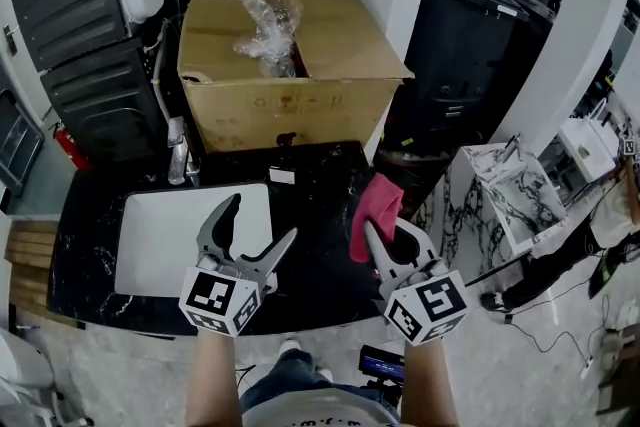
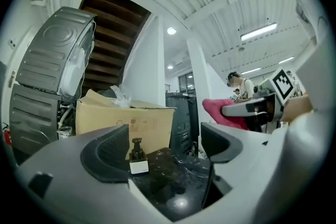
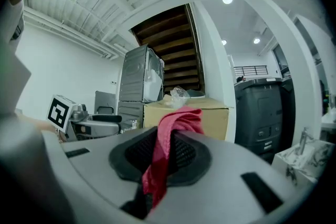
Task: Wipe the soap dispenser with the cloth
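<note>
Long white ceiling strip lights [image 2: 260,31] and round recessed downlights [image 3: 227,0] light the room brightly and evenly. They leave one small glare spot on the glossy black marble worktop [image 2: 164,181] near its front edge. Both gripper views bow strongly toward dark corners, and the crumpled red cloth [image 3: 170,128] blurs close to the lens.

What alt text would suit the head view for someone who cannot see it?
Seen from above, two hand-held grey grippers hang over a black marble counter with a white sink: the right gripper clamps a crumpled pink-red cloth, while the left gripper is open and empty. A brown cardboard box stands behind.
</note>
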Tool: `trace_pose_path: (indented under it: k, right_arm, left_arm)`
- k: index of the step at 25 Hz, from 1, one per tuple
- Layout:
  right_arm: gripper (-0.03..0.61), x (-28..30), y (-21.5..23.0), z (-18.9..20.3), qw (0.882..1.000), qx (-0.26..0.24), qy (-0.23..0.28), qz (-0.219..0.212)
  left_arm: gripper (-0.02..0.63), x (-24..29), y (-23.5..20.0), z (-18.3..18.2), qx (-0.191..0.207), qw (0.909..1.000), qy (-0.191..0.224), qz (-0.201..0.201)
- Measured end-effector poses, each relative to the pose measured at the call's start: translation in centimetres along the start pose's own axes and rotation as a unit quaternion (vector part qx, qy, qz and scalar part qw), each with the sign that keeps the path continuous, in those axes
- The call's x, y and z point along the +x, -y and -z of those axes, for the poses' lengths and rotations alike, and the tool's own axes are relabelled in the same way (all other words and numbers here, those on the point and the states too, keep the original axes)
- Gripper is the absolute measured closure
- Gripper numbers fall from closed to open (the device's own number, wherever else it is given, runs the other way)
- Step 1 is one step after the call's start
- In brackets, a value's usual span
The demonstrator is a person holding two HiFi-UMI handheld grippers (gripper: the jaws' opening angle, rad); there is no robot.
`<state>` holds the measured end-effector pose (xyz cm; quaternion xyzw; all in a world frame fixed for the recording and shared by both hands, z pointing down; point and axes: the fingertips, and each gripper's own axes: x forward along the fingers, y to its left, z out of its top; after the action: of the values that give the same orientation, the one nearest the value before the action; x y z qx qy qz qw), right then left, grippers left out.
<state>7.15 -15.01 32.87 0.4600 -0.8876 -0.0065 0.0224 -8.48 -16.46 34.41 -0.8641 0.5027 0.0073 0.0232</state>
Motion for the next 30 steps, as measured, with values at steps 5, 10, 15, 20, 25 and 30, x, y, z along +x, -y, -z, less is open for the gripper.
trace_pose_path:
  k: [5, 10, 15, 20, 25, 30]
  right_arm:
    - [0.528, 3.9, 1.3, 0.9, 1.0, 0.008, -0.012, 0.011]
    - [0.527, 7.3, 1.9, 1.6, 0.999, 0.024, -0.022, 0.022]
    - [0.528, 9.1, 2.3, 2.7, 0.997, 0.076, -0.021, 0.02]
    - [0.527, 10.4, 3.1, 4.5, 0.994, 0.104, -0.033, 0.016]
    - [0.527, 11.0, 3.5, 6.4, 0.992, 0.113, -0.048, -0.005]
    - [0.526, 11.4, 3.5, 8.6, 0.992, 0.1, -0.076, -0.015]
  left_arm:
    - [0.202, 3.1, -3.9, 1.8, -0.009, 0.9999, -0.01, 0.007]
    - [0.204, 6.4, -6.8, 3.9, -0.006, 0.9992, -0.027, 0.029]
    - [0.204, 10.1, -8.6, 6.2, 0.002, 0.9984, -0.041, 0.04]
    - [0.206, 13.0, -9.0, 8.6, -0.004, 0.997, -0.052, 0.056]
    - [0.206, 16.1, -9.4, 10.5, -0.005, 0.9956, -0.069, 0.063]
    - [0.222, 18.4, -9.8, 12.1, -0.018, 0.9939, -0.086, 0.067]
